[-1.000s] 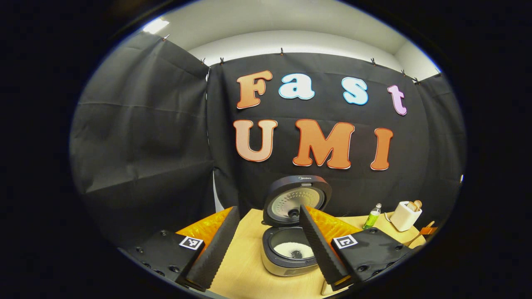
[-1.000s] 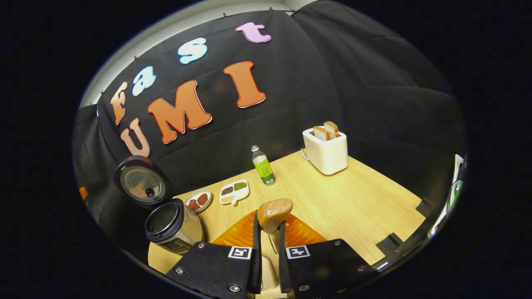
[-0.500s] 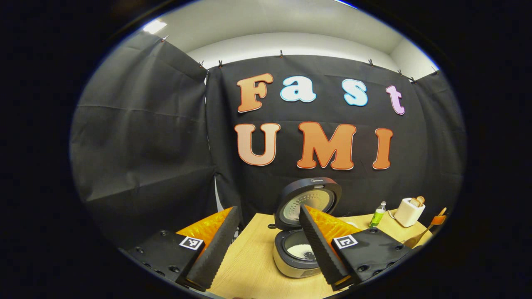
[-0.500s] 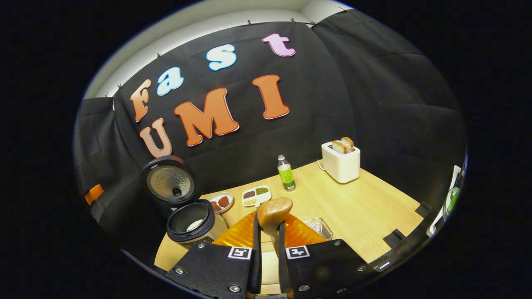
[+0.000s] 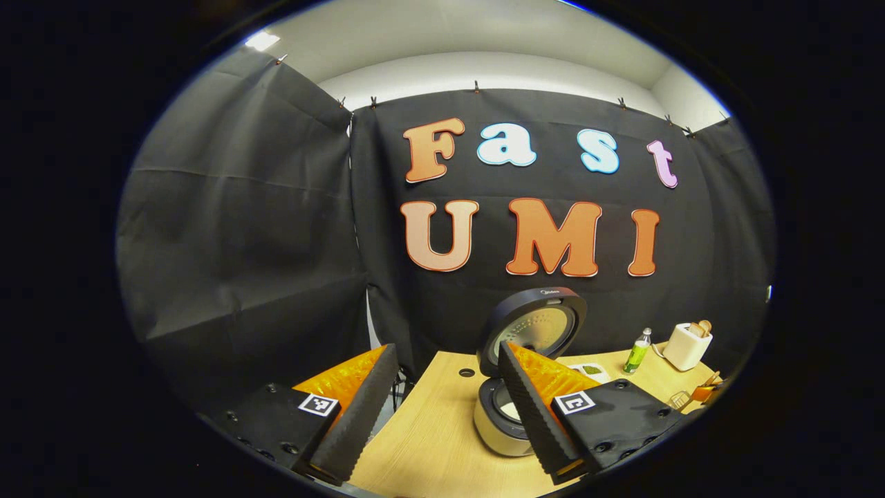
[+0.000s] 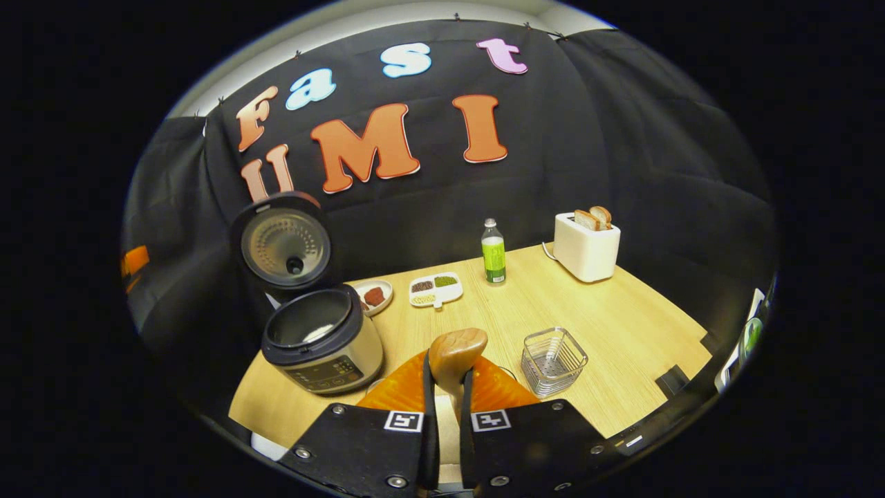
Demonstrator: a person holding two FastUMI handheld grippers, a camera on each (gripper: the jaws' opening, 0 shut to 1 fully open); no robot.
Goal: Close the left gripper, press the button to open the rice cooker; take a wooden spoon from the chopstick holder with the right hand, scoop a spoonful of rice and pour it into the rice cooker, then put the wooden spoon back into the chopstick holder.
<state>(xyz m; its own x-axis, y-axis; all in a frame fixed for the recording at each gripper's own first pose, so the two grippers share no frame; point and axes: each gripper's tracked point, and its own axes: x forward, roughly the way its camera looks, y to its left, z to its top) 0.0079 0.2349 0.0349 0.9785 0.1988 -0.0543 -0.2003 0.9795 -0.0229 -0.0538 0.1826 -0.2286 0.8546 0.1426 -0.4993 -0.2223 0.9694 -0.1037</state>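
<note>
The rice cooker (image 6: 321,342) stands open on the left of the table, its lid (image 6: 283,242) upright behind the pot, a little white rice showing inside. My right gripper (image 6: 446,370) is shut on the wooden spoon (image 6: 456,348), whose bowl sticks up past the fingertips. It hovers near the table's front, right of the cooker. A wire mesh chopstick holder (image 6: 553,353) stands just right of the spoon. In the left gripper view, my left gripper (image 5: 447,348) is open and holds nothing, with the cooker (image 5: 492,423) behind its right finger.
A green bottle (image 6: 493,252) and a white toaster (image 6: 586,245) with bread stand at the back of the wooden table (image 6: 622,332). A divided tray of grains (image 6: 434,289) and a small plate (image 6: 373,296) lie behind the cooker. Black cloth walls surround the table.
The right gripper has pulled back from the cooker with the spoon, bringing the mesh holder into view. The left gripper has drifted left, so the cooker has slid right in its view.
</note>
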